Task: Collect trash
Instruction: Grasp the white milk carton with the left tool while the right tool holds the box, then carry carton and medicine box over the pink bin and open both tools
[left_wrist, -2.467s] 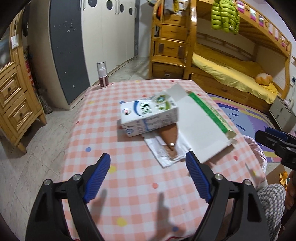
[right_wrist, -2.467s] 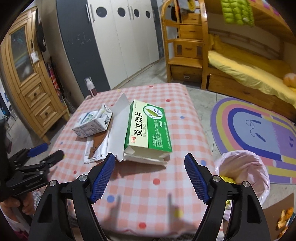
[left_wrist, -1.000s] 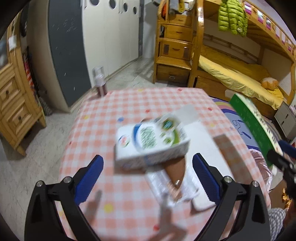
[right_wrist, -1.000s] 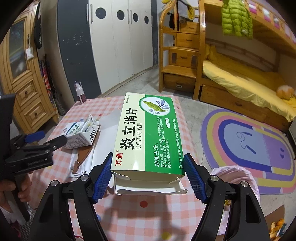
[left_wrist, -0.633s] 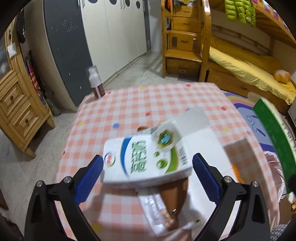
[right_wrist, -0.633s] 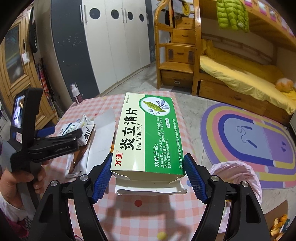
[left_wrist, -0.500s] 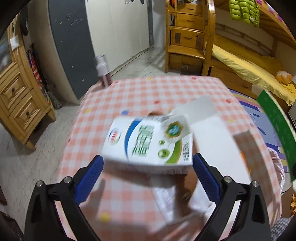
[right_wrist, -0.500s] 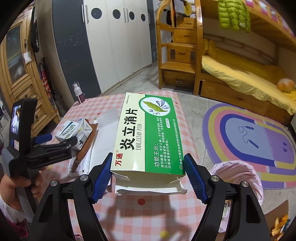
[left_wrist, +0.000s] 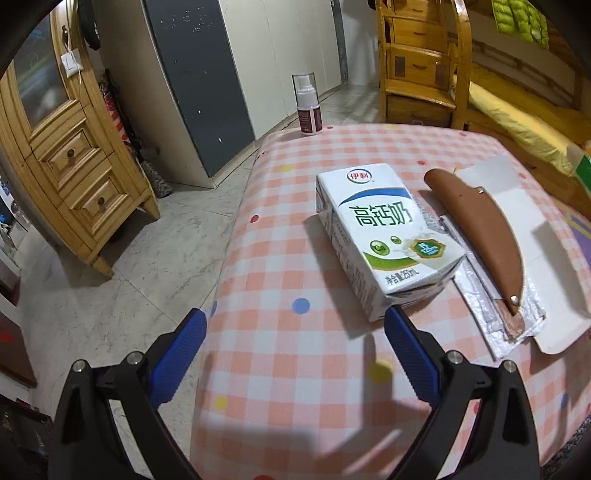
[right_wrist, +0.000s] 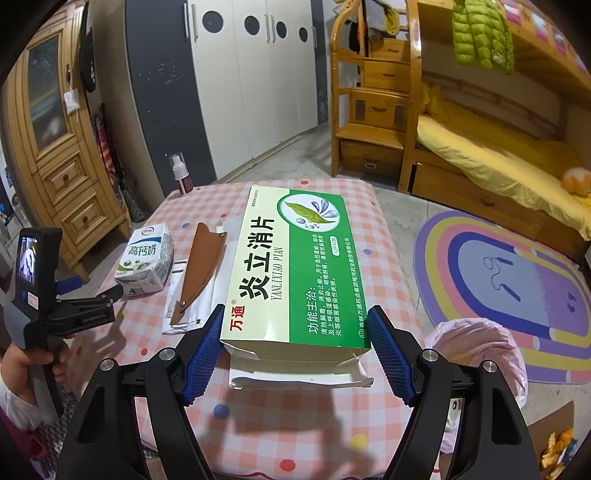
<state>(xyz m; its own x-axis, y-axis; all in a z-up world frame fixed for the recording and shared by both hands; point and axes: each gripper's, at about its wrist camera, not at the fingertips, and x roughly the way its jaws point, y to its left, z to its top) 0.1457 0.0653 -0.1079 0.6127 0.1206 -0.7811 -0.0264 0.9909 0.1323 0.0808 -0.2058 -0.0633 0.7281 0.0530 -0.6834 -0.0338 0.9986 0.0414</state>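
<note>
Right gripper (right_wrist: 295, 354) clamps the green box (right_wrist: 291, 269); left gripper (left_wrist: 291, 347) gapes near the milk carton (left_wrist: 384, 236); only right view shows the bin bag (right_wrist: 476, 354), partly cut off.

Right tool (right_wrist: 295, 343) clamping green medicine box (right_wrist: 295, 266), milk carton (right_wrist: 146, 266) on checkered table (right_wrist: 380, 229)

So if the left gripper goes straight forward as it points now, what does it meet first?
Probably the milk carton: its near corner lies just past the right fingertip of the open left gripper, slightly right of centre. Depth is unclear.
</note>
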